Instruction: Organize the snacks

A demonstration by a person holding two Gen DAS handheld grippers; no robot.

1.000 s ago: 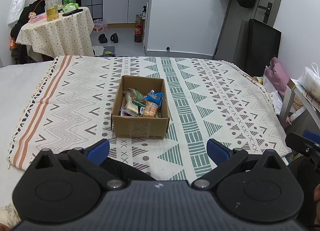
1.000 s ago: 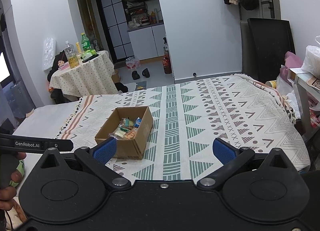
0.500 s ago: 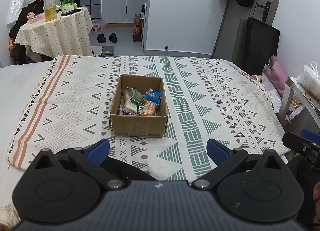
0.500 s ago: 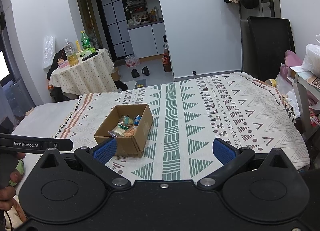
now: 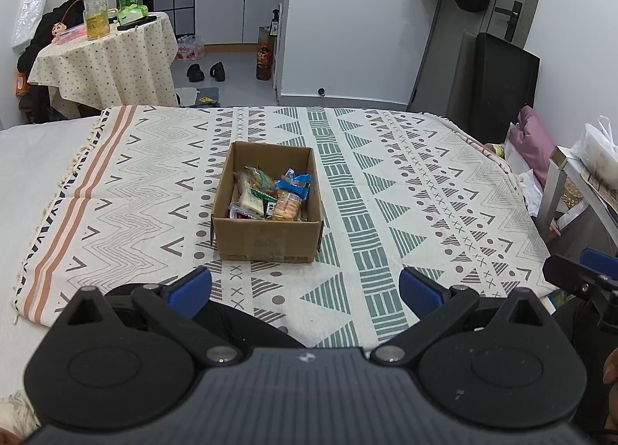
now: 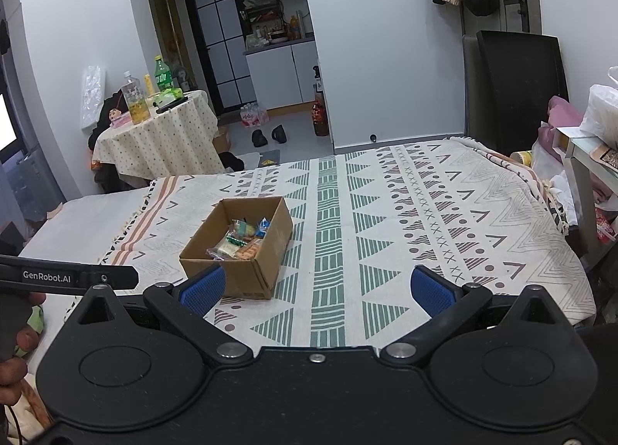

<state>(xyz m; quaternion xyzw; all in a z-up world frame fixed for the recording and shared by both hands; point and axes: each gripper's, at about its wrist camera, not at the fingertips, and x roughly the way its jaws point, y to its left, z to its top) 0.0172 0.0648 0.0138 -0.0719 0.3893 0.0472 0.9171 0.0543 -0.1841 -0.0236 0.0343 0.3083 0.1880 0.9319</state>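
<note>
You hold both grippers, left (image 5: 305,288) and right (image 6: 316,288), spread and empty; snacks (image 5: 270,194) already fill the box (image 5: 266,240) at twelve o'clock, so nothing looks left to reach for.

Patterned blanket (image 5: 405,190) over the bed, cardboard box (image 5: 266,240) (open-topped) upon it
</note>
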